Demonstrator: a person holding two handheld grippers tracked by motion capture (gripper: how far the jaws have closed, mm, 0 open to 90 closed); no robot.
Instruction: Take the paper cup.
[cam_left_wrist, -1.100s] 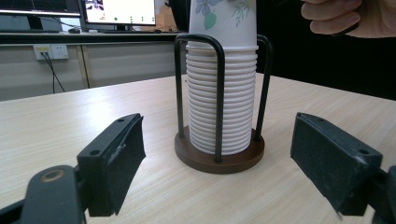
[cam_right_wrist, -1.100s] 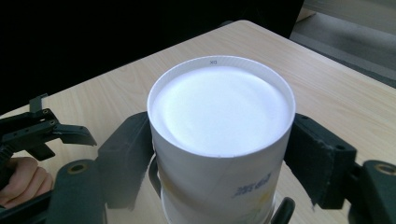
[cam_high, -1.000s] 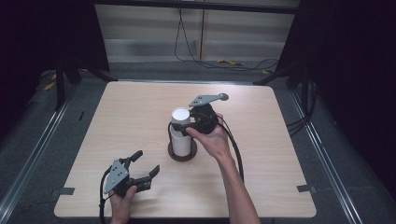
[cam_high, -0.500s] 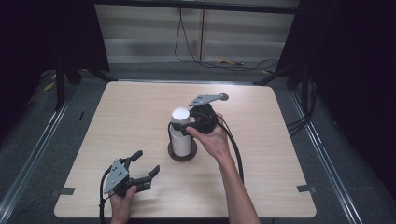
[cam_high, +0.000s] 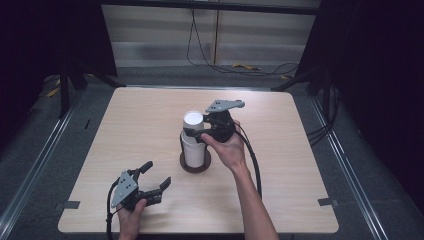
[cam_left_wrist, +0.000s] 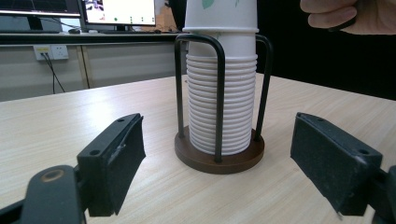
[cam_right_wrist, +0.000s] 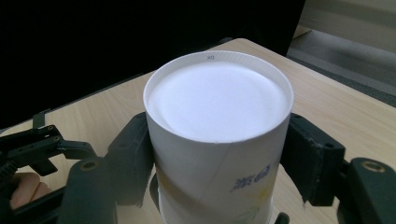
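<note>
The right tool has just been closing and its jaws now press the top paper cup, upside down on the cup stack in a wire holder at mid-worktop. The left tool, at seven o'clock from it, gapes empty.

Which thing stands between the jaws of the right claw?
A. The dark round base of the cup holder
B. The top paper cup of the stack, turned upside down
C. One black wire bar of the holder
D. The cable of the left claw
B. In the right gripper view the top paper cup stands bottom up between the two jaws of the right claw, which have just been closing on its sides.
</note>
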